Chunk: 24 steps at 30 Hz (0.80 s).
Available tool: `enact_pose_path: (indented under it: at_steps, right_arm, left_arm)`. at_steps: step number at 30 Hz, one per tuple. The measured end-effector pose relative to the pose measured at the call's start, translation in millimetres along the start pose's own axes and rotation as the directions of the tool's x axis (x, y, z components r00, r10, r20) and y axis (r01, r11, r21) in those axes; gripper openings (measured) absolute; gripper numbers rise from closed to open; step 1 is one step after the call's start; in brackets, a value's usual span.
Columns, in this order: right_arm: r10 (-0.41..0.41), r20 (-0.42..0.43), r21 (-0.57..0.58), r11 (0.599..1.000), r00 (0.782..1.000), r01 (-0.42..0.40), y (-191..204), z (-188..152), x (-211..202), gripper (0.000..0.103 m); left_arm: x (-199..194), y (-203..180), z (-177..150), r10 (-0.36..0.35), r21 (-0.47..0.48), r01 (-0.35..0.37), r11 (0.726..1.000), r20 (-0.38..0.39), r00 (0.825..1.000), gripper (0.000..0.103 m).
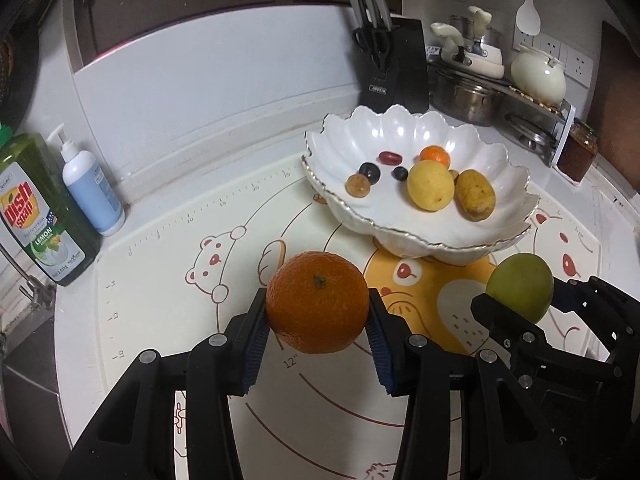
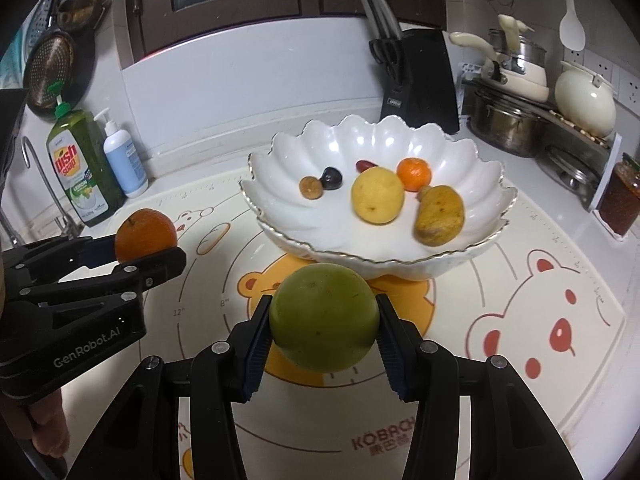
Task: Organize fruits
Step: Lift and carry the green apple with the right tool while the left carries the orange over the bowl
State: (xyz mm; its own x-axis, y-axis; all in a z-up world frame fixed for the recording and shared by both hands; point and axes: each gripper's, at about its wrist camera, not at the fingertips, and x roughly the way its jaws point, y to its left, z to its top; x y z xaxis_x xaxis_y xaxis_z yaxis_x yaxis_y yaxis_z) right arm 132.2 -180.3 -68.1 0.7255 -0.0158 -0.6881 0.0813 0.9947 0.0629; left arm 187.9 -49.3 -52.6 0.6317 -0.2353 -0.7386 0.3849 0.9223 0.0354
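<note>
My left gripper [image 1: 318, 312] is shut on a large orange [image 1: 317, 301] and holds it above the mat, in front of the bowl; it also shows in the right wrist view [image 2: 145, 235]. My right gripper [image 2: 323, 320] is shut on a green round fruit [image 2: 324, 317], also held above the mat before the bowl; it shows in the left wrist view [image 1: 520, 286] too. The white scalloped bowl [image 1: 360, 136] [image 2: 460, 248] holds a yellow lemon [image 2: 377, 195], a brownish-yellow fruit [image 2: 439, 215], a small orange [image 2: 414, 174] and several small dark fruits.
A cartoon-bear mat [image 2: 540, 300] covers the counter. A dish soap bottle [image 1: 36, 216] and a pump bottle [image 1: 93, 192] stand at the left. A knife block [image 1: 394, 60], pots on a rack [image 1: 468, 96] and a jar [image 1: 578, 154] stand behind and right of the bowl.
</note>
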Motion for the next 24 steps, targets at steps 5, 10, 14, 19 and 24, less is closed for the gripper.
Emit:
enact_pose_path:
  at_steps: [5, 10, 14, 19, 24]
  right_arm:
    - [-0.014, 0.020, 0.005, 1.000, 1.000, 0.014, -12, 4, -10, 0.050]
    - [-0.026, 0.034, 0.017, 1.000, 0.999, 0.026, -26, 10, -17, 0.050]
    - [-0.039, 0.050, 0.022, 0.999, 0.998, 0.038, -37, 19, -22, 0.050]
    - [-0.064, 0.074, 0.028, 0.998, 0.995, 0.062, -53, 33, -27, 0.050]
    - [-0.088, 0.083, 0.027, 0.996, 0.993, 0.086, -68, 46, -24, 0.050]
  left_arm:
    - [-8, -9, 5, 0.008, 0.007, -0.008, 1.000, 0.021, 1.000, 0.045]
    - [-12, -21, 13, 0.000, 0.018, 0.000, 1.000, 0.032, 0.999, 0.045]
    - [-14, -30, 23, -0.006, 0.027, 0.005, 1.000, 0.046, 0.999, 0.045]
    - [-14, -41, 34, -0.012, 0.035, 0.010, 0.999, 0.060, 0.998, 0.045]
    - [-7, -50, 45, -0.018, 0.032, 0.016, 0.999, 0.063, 0.998, 0.045]
